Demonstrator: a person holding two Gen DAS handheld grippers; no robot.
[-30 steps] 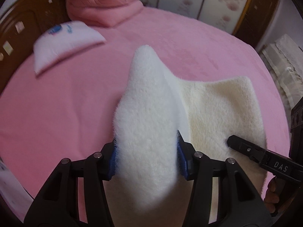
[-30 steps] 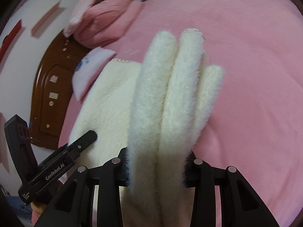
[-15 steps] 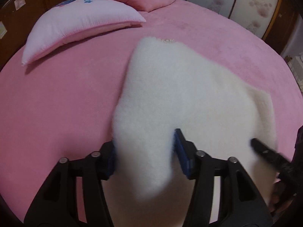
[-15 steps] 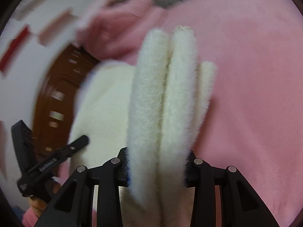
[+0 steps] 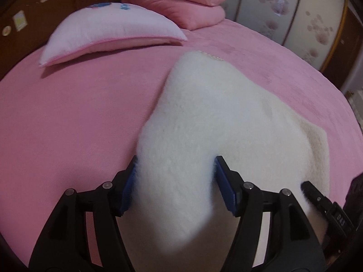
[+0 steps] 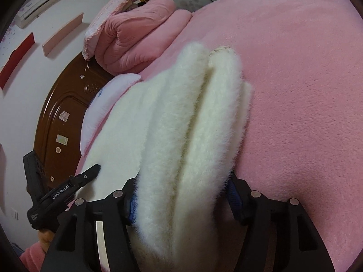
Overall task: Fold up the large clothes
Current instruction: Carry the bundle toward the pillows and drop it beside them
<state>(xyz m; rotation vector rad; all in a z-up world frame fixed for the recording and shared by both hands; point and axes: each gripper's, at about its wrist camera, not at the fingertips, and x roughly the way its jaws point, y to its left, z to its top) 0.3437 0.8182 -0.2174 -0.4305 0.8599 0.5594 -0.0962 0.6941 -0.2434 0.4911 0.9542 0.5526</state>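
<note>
Fleece (image 5: 204,136) lowered onto bed (image 5: 68,124); both hand-held grippers' jaws just opening, fleece between.

Both views are lit softly and evenly by indoor light, with a slight warm cast and no hard glare. In the left wrist view the white fleece garment (image 5: 217,122) is nearly blown out, its pile smeared and soft, and close to the lens it goes out of focus. A dim shadow lies on the pink bedspread (image 5: 68,117) under the pillow (image 5: 109,29). In the right wrist view the fleece (image 6: 186,122) shows crisp fibres, and a faint shadow darkens the bedspread (image 6: 306,90) beside it. A thin bright reflection streaks the black frame at the bottom. Fisheye bending curves the headboard (image 6: 65,113) and the bed's edges, and the corners fall to black.
</note>
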